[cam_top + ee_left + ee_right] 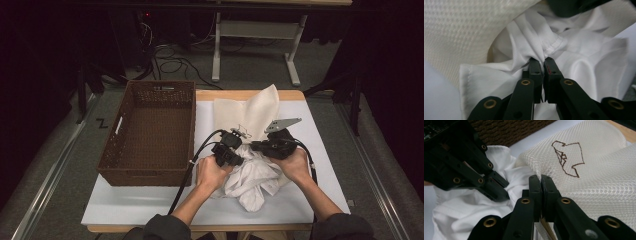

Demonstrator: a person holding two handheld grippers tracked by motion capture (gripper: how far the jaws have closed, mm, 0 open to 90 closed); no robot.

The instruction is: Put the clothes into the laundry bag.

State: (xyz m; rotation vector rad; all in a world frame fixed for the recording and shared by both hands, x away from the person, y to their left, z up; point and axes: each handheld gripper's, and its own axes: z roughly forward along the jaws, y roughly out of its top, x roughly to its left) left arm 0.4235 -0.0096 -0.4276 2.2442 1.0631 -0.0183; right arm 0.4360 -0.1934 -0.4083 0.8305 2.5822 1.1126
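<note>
Both tongs are clamped. Left gripper (542, 61) has its jaws pinched onto a hemmed fold of the white garment (529, 42); I read this as the hold that feeds the cloth along. Right gripper (540, 178) has its jaws closed on the rim of the cream mesh laundry bag (599, 170), apparently to keep the mouth lifted so the garment can go in.

From the high view, the garment (252, 175) sits bunched toward the near edge of the tabletop (320, 200), right of centre, its upper part touching the bag's mouth. The bag (255, 110) stretches away toward the far edge. Brown stitched emblem (567, 157) shows on the mesh.

Brown wicker basket (150, 130) stands along the left edge, just beside the work; I take it for the drop-off.
</note>
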